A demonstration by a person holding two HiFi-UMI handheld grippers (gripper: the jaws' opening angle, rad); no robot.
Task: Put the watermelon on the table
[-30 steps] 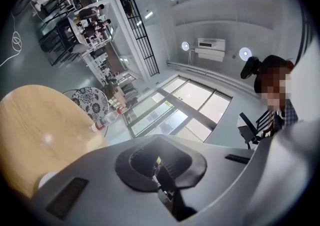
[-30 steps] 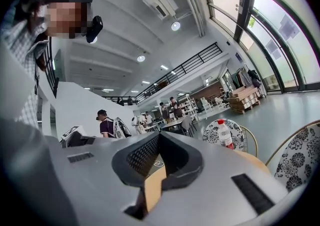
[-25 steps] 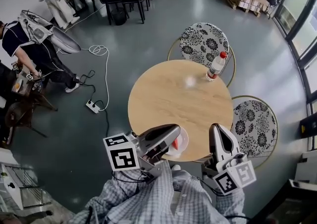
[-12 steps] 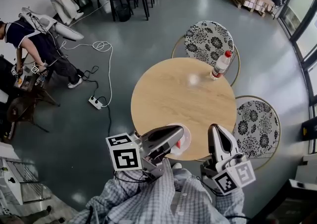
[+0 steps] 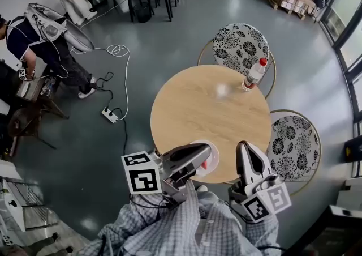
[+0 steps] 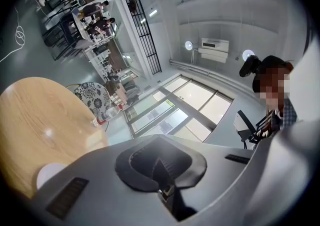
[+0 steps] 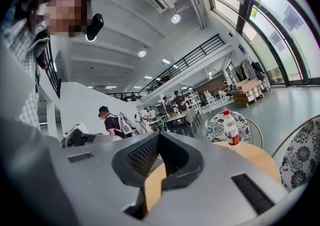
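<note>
A red watermelon piece (image 5: pixel 202 164) lies on a small white plate (image 5: pixel 212 156) at the near edge of the round wooden table (image 5: pixel 209 107). My left gripper (image 5: pixel 207 149) hovers level over that plate, jaws shut with nothing between them; its tip partly covers the plate. In the left gripper view the shut pads (image 6: pixel 160 164) fill the bottom, and the plate (image 6: pixel 47 175) peeks out at lower left. My right gripper (image 5: pixel 247 148) is held level at the table's near right edge. Its pads (image 7: pixel 142 157) meet, and it holds nothing.
A plastic water bottle (image 5: pixel 253 75) with a red cap stands at the table's far right. Two chairs with black-and-white flowered seats stand behind (image 5: pixel 240 45) and right (image 5: pixel 291 141) of the table. A power strip and cable (image 5: pixel 110 115) lie on the floor left; a person (image 5: pixel 34 39) works there.
Both grippers stay where they were, jaws unchanged. The head view has drifted slightly, and the person at far left has shifted position.
</note>
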